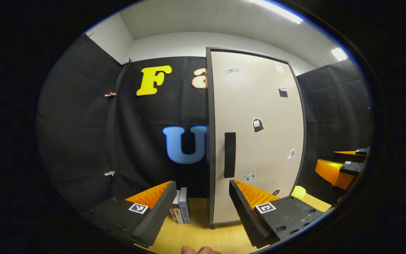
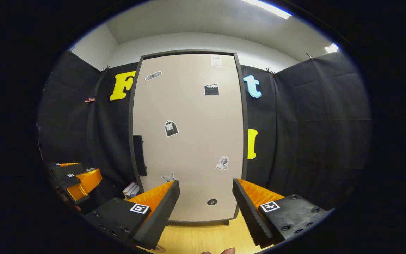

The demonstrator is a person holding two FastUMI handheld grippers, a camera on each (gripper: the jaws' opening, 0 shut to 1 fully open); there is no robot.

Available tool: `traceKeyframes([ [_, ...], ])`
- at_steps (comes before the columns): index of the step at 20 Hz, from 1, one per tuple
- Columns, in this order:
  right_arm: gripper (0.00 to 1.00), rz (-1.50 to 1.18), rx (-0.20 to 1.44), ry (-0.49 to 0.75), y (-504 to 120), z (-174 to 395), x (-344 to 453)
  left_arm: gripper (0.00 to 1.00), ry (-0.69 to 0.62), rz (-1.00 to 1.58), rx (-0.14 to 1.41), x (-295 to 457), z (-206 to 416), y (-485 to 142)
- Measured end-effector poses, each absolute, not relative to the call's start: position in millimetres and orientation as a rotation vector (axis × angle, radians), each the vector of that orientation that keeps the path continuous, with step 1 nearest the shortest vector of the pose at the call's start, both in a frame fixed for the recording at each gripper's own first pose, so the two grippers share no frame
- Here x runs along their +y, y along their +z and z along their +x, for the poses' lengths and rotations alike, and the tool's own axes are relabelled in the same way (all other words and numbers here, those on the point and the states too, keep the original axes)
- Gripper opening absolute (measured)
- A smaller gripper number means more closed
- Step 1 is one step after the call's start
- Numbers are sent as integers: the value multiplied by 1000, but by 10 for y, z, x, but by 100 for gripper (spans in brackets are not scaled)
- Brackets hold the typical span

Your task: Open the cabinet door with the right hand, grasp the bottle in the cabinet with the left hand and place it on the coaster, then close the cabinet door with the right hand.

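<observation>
Beige flat-panel cabinet door (image 2: 189,137) with dark vertical handle (image 2: 139,155) stood closed; bottle unretrieved. Left gripper (image 1: 201,208) and right gripper (image 2: 204,204) both spread, holding nothing. All steps remained.

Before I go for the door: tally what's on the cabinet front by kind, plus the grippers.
Stickers on the cabinet door: 7
Handle: 1
Grippers: 2, left gripper and right gripper, both with jaws apart
Total: 10
</observation>
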State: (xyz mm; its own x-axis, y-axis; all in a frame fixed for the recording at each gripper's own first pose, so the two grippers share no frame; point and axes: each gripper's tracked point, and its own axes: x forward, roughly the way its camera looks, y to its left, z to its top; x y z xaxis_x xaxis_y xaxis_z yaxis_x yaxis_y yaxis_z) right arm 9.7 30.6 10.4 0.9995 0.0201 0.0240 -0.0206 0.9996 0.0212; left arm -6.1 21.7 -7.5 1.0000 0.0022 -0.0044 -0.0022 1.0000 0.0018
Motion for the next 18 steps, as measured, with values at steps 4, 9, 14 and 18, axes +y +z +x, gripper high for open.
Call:
traceKeyframes([
  [4, 98, 30, -41, 73, 177, 368, 670, 95, 37, -6, 16, 426, -66, -137],
  [9, 98, 40, -42, 163, 166, 731, 1337, 95, 69, 1, 17, 723, -70, -193],
  [14, 98, 45, -38, 192, 74, 1141, 1838, 95, 94, 33, 7, 981, -53, -210],
  [18, 97, 75, -43, 151, 46, 1449, 2011, 95, 98, 3, 17, 1065, -25, -273],
])
